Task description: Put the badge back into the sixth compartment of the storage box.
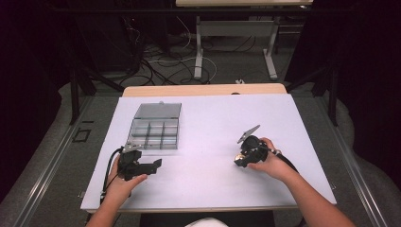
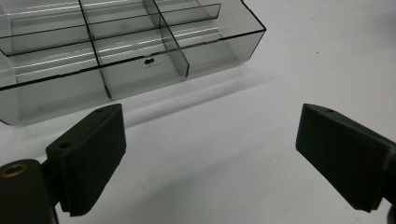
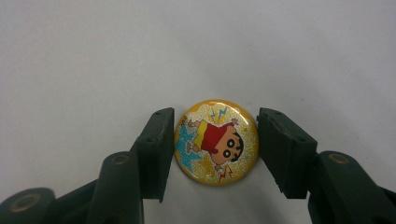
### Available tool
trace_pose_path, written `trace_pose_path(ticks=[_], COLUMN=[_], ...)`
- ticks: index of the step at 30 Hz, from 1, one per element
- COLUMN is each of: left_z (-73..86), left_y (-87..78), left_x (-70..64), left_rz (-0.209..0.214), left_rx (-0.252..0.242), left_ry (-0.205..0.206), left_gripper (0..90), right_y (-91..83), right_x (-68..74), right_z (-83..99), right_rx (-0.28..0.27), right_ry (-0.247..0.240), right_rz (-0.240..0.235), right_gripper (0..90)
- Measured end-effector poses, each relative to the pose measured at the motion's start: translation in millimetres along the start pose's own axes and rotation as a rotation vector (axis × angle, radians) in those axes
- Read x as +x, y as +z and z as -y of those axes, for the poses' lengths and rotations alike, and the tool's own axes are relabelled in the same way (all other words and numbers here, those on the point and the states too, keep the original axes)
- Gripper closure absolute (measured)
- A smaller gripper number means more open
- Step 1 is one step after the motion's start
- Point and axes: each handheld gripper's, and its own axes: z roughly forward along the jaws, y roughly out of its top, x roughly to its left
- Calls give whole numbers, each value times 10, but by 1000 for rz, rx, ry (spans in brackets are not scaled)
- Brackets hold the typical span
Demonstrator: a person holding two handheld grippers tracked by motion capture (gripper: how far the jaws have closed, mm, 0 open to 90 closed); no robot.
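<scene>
Badge pinched on the white tabletop

The right gripper (image 3: 215,142) closes its jaws on a round cartoon badge (image 3: 216,141) at four o'clock of the white table (image 1: 213,118). The left gripper (image 2: 210,158) gapes wide, holding nothing, at six o'clock of the clear compartment box (image 1: 155,127). Cables sprawl over the grey floor (image 1: 165,61) beyond.

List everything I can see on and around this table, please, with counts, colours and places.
Clear plastic compartment box with its lid open: one, transparent grey, far left part of the table, with the left gripper near it.
Round yellow glittery cartoon badge: one, yellow with a red-shirted figure, flat on the table between the right gripper's fingers.
White table top: one, white, centre.
Second table with grey legs: one, behind, with cables on the floor.
Left gripper: one, black, open, near the box.
Right gripper: one, black, fingers at the badge's two sides.
Hands: two, at the near edge.
</scene>
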Motion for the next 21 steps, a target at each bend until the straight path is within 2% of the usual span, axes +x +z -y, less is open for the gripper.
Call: trace_pose_path(ticks=[3,7,9,11,12,13,14,15,16,17,18,21], left_z=[-2,-4,-3,-3,-3,-4,-4,-3,-3,-3,-3,-2], left_y=[0,0,0,0,0,0,-1,0,1,0,0,-2], left_x=[-1,-3,-3,-3,-3,-2,-2,-2,-2,-2,-1,3], left_rz=[-1,-2,-2,-1,-1,-1,-1,-1,0,0,0,0], left_rx=[4,3,3,2,2,2,2,1,-1,-2,-2,-1], left_ry=[0,0,1,0,0,0,0,0,0,0,0,1], left_gripper=[87,88,88,88,88,88,88,88,88,88,88,88], right_y=[-16,-37,-46,-48,-62,-9,-59,8,5,-63,-63,-61], right_x=[3,11,25,18,12,29,30,41,45,40,48,59], right_z=[-5,-41,-60,-81,-101,-94,-126,-118,-139,-180,-200,-255], right_rx=[11,11,13,10,32,-51,15,-88,-80,13,14,4], right_ry=[14,6,27,25,14,34,26,33,35,23,33,25], right_rz=[-3,7,4,7,6,10,16,24,18,17,9,22], right_gripper=[469,469,469,469,469,469,469,469,469,469,469,469])
